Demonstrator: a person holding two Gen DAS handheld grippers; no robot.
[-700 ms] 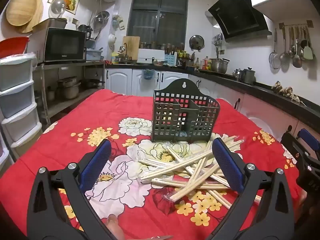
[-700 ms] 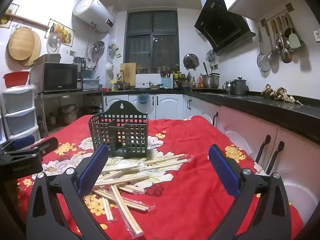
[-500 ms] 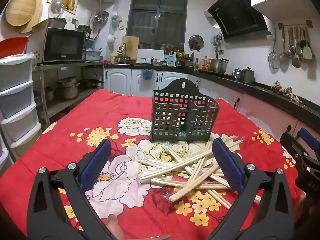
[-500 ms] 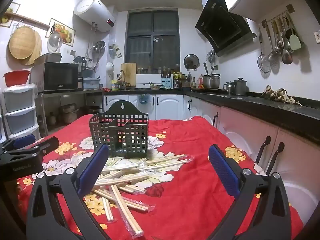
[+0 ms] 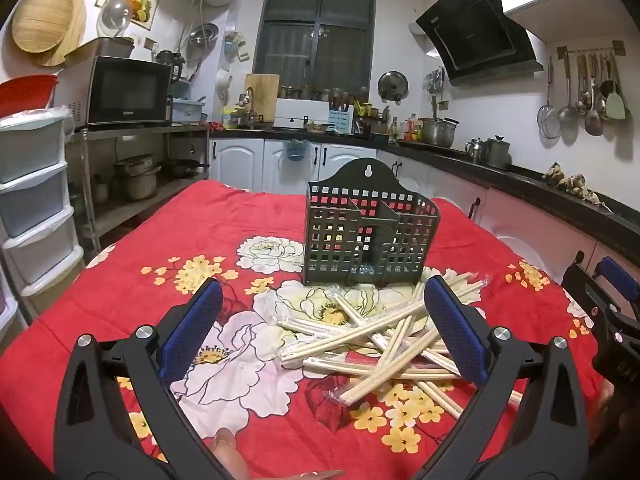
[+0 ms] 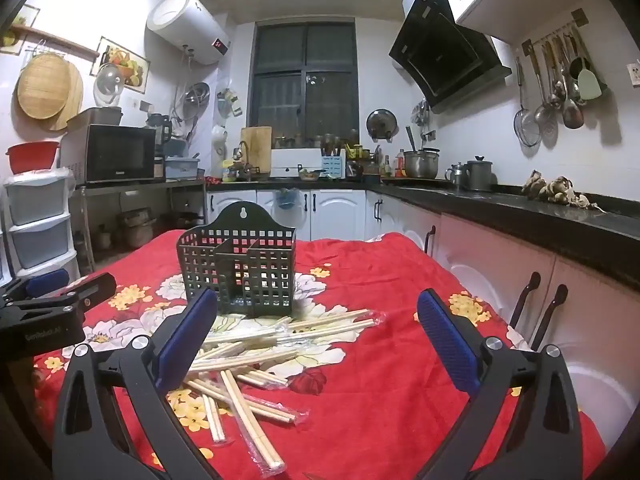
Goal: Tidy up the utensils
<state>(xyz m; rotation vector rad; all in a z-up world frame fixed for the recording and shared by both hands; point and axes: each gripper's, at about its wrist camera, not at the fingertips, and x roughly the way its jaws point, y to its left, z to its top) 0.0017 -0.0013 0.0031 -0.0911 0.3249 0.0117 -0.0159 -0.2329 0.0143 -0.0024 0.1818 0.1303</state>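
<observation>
Chopsticks [image 5: 384, 332]: pale wooden pairs in clear plastic sleeves, heaped crosswise on the table just in front of the holder, toward the right edge in the left wrist view.
Holder [image 5: 370, 230]: dark plastic grid caddy, square holes, arched back with a keyhole slot, upright, divided into compartments; nothing seen standing in it.
Left gripper [image 5: 322, 332]: black frame, blue ribbed pads, spread wide, nothing between them; right pad overlapping the heap in the picture, contact not clear.
Tablecloth [image 5: 132, 280]: red fabric printed with white and yellow flowers, covering the whole table.
Right gripper, seen from left: black arm with blue tip at the right edge [image 5: 608, 308], beside the heap.
Room: kitchen, white cabinets, dark window, microwave [image 5: 128, 92] on a metal shelf, black hood [image 5: 476, 36], ladles hung on the wall.

Right wrist view
Chopsticks [image 6: 256, 356]: same sleeved heap, now left of centre, spilling from the holder's foot toward the near edge.
Holder [image 6: 238, 264]: behind the heap, toward the table's far left.
Right gripper [image 6: 318, 338]: blue pads wide apart, holding nothing, above bare cloth right of the heap.
Left gripper [image 6: 48, 300]: black body at the left edge.

Change from the earlier frames: hardly any; holder, heap and both claws much as before.
</observation>
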